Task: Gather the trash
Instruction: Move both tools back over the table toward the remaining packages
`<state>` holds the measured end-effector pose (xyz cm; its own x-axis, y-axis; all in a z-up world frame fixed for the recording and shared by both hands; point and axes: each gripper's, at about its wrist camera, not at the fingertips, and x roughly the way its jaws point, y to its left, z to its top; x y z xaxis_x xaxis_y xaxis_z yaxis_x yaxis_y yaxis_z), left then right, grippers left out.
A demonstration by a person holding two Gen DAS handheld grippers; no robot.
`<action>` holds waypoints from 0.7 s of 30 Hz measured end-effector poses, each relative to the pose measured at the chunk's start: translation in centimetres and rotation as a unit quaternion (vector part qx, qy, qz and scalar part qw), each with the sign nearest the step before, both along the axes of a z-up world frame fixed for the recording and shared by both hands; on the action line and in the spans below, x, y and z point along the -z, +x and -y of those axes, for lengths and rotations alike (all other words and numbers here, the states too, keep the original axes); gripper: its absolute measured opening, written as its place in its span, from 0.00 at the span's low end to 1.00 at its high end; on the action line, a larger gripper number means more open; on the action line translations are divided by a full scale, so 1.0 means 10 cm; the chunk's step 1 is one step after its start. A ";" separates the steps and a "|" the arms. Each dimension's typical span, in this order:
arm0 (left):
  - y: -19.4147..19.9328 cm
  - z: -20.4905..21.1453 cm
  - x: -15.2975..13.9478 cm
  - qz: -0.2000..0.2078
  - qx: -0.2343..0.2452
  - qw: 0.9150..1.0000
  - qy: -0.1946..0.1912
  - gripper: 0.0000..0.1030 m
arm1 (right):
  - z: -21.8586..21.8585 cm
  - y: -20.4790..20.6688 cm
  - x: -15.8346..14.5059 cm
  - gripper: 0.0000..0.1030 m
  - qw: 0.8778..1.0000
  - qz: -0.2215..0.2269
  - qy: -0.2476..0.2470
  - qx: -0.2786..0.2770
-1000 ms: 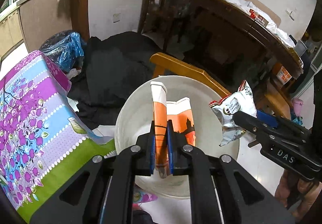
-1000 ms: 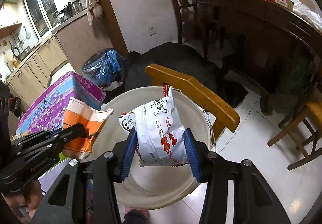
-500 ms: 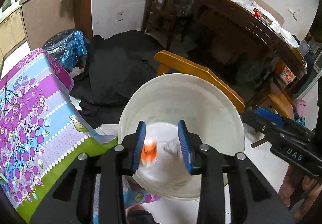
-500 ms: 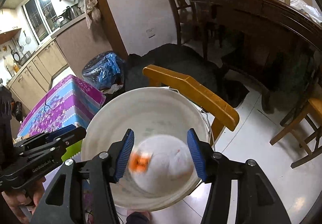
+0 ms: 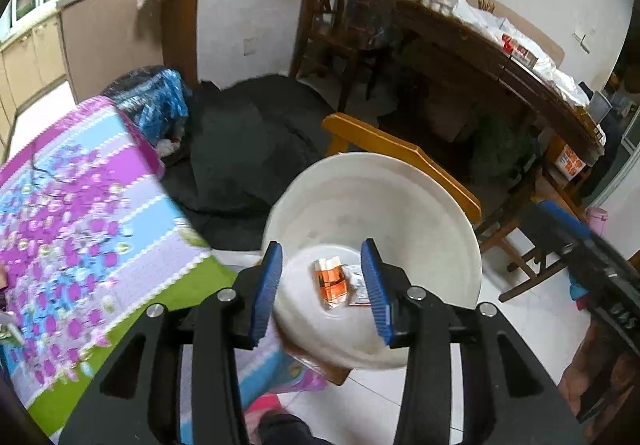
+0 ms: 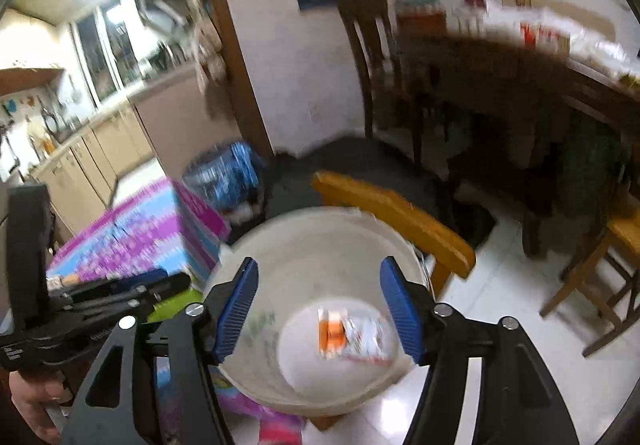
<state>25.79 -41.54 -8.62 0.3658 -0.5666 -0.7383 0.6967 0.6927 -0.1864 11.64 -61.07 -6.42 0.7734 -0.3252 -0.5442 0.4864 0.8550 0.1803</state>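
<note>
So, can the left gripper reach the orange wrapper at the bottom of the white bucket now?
Probably yes. The left gripper is open and sits right above the white bucket, whose mouth is uncovered. The orange wrapper lies on the bottom beside a white wrapper, with nothing over it.

A smooth white plastic bucket [image 5: 372, 205] is seen holding a glossy orange wrapper [image 5: 331, 282] and a shiny white snack packet [image 5: 357, 286], framed by ribbed blue pads [image 5: 266, 291] on matt black plastic, beside a lacquered wooden chair [image 5: 404, 161] and printed cloth [image 5: 88, 213].
</note>
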 end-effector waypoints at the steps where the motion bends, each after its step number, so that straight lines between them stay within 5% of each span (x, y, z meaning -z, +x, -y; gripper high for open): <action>1: -0.03 -0.08 -0.04 0.011 -0.002 1.000 -0.002 0.42 | -0.10 -0.05 -0.07 0.71 1.000 0.018 -0.017 0.001; 3: -0.11 -0.29 -0.11 0.040 -0.015 0.999 -0.002 0.47 | -0.36 -0.17 -0.16 0.80 0.997 0.060 -0.049 -0.006; 11: -0.06 -1.72 -0.21 0.104 -0.137 0.985 -0.011 0.54 | -1.45 -0.14 -0.22 0.85 0.977 0.144 -0.099 -0.123; 16: 0.08 -2.75 -0.11 0.086 -0.228 0.970 -0.010 0.58 | -2.16 0.22 -0.16 0.85 0.957 0.136 -0.084 -0.242; 21: 0.32 -3.89 0.24 0.011 -0.352 0.935 -0.034 0.62 | -2.90 0.56 -0.08 0.85 0.936 0.108 -0.081 -0.324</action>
<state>29.03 -2.68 -11.05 0.6807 -0.2250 -0.6971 0.0775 0.9684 -0.2369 17.27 -32.06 -5.63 0.9232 0.1854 -0.3367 -0.1764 0.9826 0.0576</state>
